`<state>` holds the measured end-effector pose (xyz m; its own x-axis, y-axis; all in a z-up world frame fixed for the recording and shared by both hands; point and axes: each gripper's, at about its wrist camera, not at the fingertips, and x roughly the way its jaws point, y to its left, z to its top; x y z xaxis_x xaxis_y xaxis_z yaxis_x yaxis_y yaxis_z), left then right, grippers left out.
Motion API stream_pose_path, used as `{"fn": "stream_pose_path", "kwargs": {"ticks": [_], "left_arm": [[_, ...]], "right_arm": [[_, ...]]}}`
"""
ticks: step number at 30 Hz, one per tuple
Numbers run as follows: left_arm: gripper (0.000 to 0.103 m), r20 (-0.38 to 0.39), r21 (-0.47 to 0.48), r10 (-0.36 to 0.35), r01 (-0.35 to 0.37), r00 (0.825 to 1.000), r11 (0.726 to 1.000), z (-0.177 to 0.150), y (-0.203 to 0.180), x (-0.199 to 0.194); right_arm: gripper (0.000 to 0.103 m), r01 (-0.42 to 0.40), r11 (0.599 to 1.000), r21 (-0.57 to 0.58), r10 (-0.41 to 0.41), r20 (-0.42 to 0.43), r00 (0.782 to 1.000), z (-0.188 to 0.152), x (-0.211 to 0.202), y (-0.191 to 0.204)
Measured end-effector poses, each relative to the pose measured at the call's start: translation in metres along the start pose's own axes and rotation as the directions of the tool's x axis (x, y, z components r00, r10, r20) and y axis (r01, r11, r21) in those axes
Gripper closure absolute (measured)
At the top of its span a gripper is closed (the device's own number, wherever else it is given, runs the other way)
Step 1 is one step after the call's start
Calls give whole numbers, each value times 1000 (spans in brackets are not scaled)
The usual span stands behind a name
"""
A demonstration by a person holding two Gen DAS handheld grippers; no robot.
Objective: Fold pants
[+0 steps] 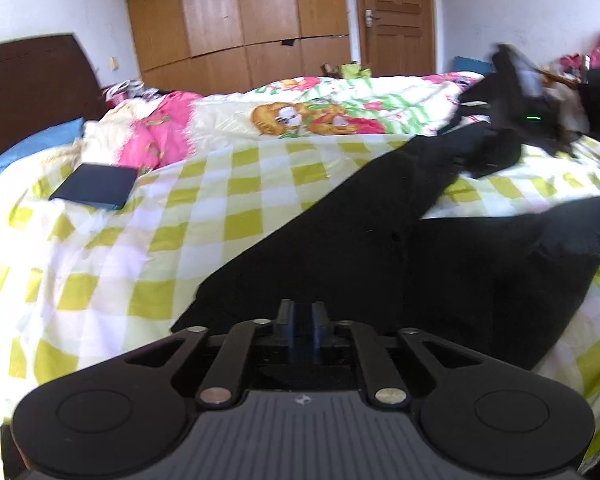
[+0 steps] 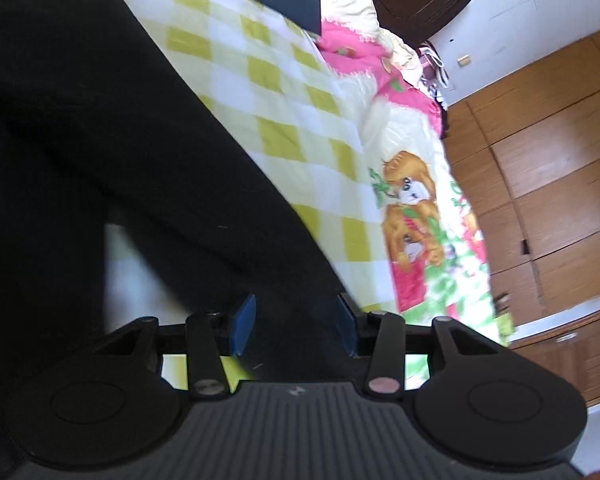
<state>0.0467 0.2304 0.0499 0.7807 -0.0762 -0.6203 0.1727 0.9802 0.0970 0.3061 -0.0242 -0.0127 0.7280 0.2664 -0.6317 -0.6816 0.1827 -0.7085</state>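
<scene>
Black pants lie spread on a yellow-and-white checked bedsheet, legs running toward the far right. My left gripper is shut at the near edge of the pants, the blue pads pressed together on the fabric. In the right wrist view the pants fill the left side. My right gripper has its blue pads apart with a fold of pants leg between them. The right gripper also shows blurred in the left wrist view, raised over the far leg end.
A dark flat box lies on the sheet at the left. A cartoon-print quilt is bunched behind. A dark headboard, wooden wardrobe and door stand beyond. Clutter sits at the far right.
</scene>
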Motion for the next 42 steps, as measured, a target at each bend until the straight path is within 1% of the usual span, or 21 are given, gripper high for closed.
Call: {"fn": "stream_pose_path", "kwargs": {"ticks": [3,6,9,10,11,12,14,16,20,23,26,28,29,30,31,33,35,37,39,40,42], "left_arm": [[55,18,29,-3,2,1000,1000,-2,-20,-1],[50,14,63,-4,3,1000,998,-8,-38,1],[44,6,133,76,-76,997,988,-18,-51,5],[43,3,145,96,-96,995,985,-22,-52,9],[43,-11,150,109,-106,994,983,-25,-52,13],[43,-28,156,109,-104,994,982,-28,-52,16],[43,-41,226,147,-134,988,965,-35,-59,20],[42,-29,295,178,-162,984,942,-40,-66,23],[41,-62,348,155,-124,986,929,-46,-80,42],[39,-43,417,221,-184,974,890,-49,-95,61],[39,-53,390,244,-205,968,898,-39,-89,75],[41,-61,361,260,-222,964,906,-31,-77,76],[45,-70,333,238,-203,969,921,-28,-70,72],[54,-85,306,214,-179,973,935,-25,-63,69],[57,-97,282,198,-164,975,945,-22,-57,68],[68,-90,284,212,-179,973,942,-18,-54,65],[69,-53,278,240,-217,969,936,-11,-52,63],[70,-20,227,253,-242,967,943,-2,-46,59],[71,-7,192,255,-249,967,949,4,-39,57],[71,-9,180,254,-248,967,952,7,-35,58],[71,-7,176,257,-252,966,952,9,-32,57]], "right_arm": [[60,-23,997,-70,23,-5,1000,1,24,1],[60,-44,992,-118,44,3,999,-1,38,8],[60,-18,995,-94,21,27,999,-2,43,12],[63,-15,998,-66,17,27,999,-1,46,11],[72,-13,1000,-25,14,26,1000,2,48,8],[77,-23,1000,20,22,22,999,5,50,4],[87,-58,993,104,57,13,998,10,52,-3],[90,-71,988,137,71,9,997,14,52,-5],[90,-77,985,154,76,13,997,14,52,-5],[89,-76,988,138,74,17,997,11,52,-2],[87,-68,991,115,65,31,997,6,57,-1],[88,-86,986,146,81,41,996,3,58,-7],[89,-98,981,168,92,44,995,2,58,-11],[90,-104,977,186,97,48,994,0,58,-14],[90,-107,975,196,100,48,994,-2,58,-16],[89,-106,976,192,97,54,994,-5,57,-16],[89,-97,981,168,87,68,994,-8,55,-12],[88,-91,984,156,81,68,994,-9,56,-10],[85,-80,989,128,71,73,995,-9,56,-8],[80,-70,991,111,62,73,995,-8,57,-7],[79,-73,995,73,68,74,995,-8,60,-6]]}}
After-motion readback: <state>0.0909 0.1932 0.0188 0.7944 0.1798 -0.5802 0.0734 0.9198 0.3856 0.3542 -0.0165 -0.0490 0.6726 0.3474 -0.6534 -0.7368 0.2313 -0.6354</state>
